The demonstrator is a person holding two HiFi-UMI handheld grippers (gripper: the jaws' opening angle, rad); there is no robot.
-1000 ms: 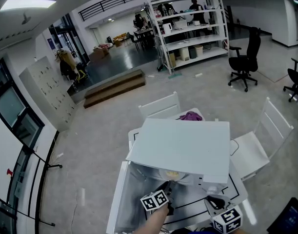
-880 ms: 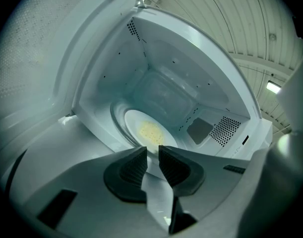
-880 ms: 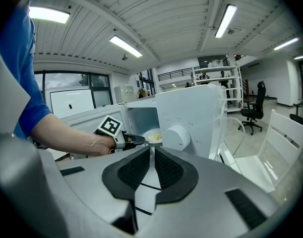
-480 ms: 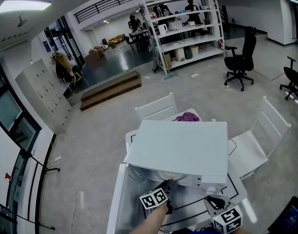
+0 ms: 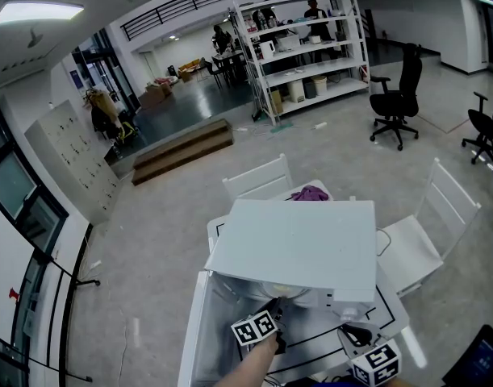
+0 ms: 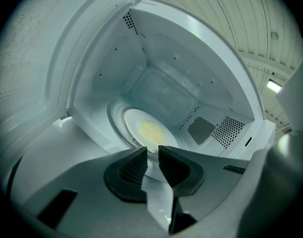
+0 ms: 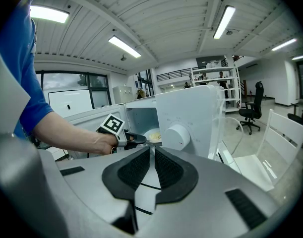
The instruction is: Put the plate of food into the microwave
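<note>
A white microwave (image 5: 311, 244) stands on the table with its door (image 5: 198, 329) swung open to the left. Inside, over the turntable, is a white plate (image 6: 136, 125) with yellow food (image 6: 151, 131) on it. My left gripper (image 6: 152, 151) reaches into the opening and is shut on the plate's near rim. From the right gripper view, the left gripper (image 7: 143, 139) holds the plate (image 7: 154, 134) just inside the cavity. My right gripper (image 7: 152, 152) hangs back in front of the control panel (image 7: 178, 133), jaws close together with nothing between them. In the head view it sits low right (image 5: 353, 331).
White chairs (image 5: 266, 180) (image 5: 436, 232) stand behind and to the right of the table (image 5: 391, 321). A purple cloth (image 5: 315, 192) lies behind the microwave. The open door walls off the left side. Shelving (image 5: 311, 47) and office chairs (image 5: 399, 95) are far off.
</note>
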